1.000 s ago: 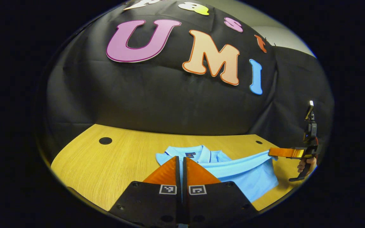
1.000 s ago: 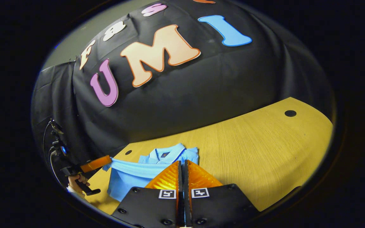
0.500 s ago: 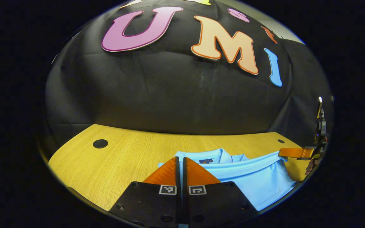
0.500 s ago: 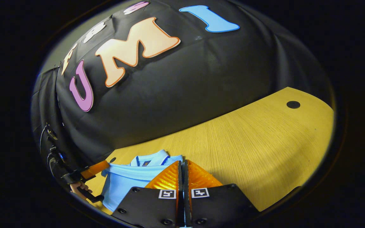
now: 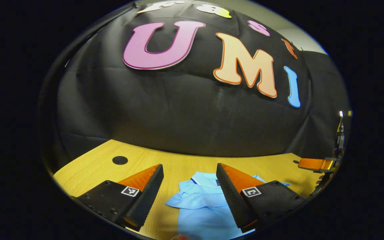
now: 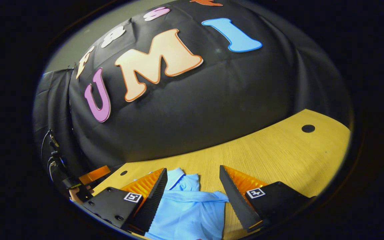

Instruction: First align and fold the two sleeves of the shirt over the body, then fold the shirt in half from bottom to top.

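Both grippers just let go: half a second back each one was pinched shut on the hem edge of the shirt, and now the left gripper (image 5: 189,181) has its fingers spread wide with nothing between them but a look down at the cloth, and the right gripper (image 6: 193,185) is spread the same way. The light blue polo shirt (image 5: 202,208) has dropped onto the wooden bench (image 5: 88,170) right under both of them, with the bottom edge brought up near the collar (image 5: 202,178), so it looks to me like the bottom-to-top fold just got laid down. In the right gripper view a loose band of fabric lies across the shirt (image 6: 187,210) just below the collar, a bit rumpled, not a super crisp edge. Further out, in the left gripper view you can see the other gripper off at the right edge of the bench, lifted clear of the cloth, and a round hole (image 5: 120,160) in the bench top further back. My read is the task is basically done; maybe a little smoothing left, and the main risk is snagging the top layer while pulling away.
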`<state>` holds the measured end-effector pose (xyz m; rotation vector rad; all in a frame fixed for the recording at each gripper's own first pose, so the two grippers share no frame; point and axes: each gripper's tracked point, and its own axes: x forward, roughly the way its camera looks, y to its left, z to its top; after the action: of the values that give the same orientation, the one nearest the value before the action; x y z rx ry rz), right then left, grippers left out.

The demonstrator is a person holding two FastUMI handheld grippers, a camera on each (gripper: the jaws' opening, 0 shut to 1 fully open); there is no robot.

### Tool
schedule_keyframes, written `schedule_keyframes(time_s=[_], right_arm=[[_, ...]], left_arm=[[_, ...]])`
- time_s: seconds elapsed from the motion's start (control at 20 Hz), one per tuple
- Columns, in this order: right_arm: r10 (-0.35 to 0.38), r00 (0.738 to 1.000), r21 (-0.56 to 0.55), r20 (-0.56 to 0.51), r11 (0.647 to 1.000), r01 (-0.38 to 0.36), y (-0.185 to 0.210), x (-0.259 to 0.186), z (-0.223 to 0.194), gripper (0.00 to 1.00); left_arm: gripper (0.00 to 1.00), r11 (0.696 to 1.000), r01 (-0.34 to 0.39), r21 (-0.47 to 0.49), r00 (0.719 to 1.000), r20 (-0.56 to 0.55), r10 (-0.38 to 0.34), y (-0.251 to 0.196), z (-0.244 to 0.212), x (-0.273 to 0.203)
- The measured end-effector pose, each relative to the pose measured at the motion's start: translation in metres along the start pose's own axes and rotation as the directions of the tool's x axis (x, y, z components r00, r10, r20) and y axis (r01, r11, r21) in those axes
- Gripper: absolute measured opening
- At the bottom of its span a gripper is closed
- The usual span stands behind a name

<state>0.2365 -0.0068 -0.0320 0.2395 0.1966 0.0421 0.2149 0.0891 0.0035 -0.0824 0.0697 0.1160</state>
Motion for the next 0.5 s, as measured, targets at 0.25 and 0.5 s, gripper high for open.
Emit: schedule_keyframes(time_s=[0.25, 0.5], right_arm=[[0.075, 0.996, -0.101, 0.054, 0.992, -0.070, 0.032, -0.067, 0.002, 0.97], [0.148, 0.985, -0.191, 0.085, 0.973, -0.130, 0.062, -0.145, -0.017, 0.98]], left_arm=[[0.95, 0.999, -0.001, 0.043, 0.998, 0.069, -0.002, 0.004, 0.013, -0.073], [0.95, 0.996, 0.052, 0.078, 0.993, 0.099, -0.059, -0.015, 0.004, -0.152]])
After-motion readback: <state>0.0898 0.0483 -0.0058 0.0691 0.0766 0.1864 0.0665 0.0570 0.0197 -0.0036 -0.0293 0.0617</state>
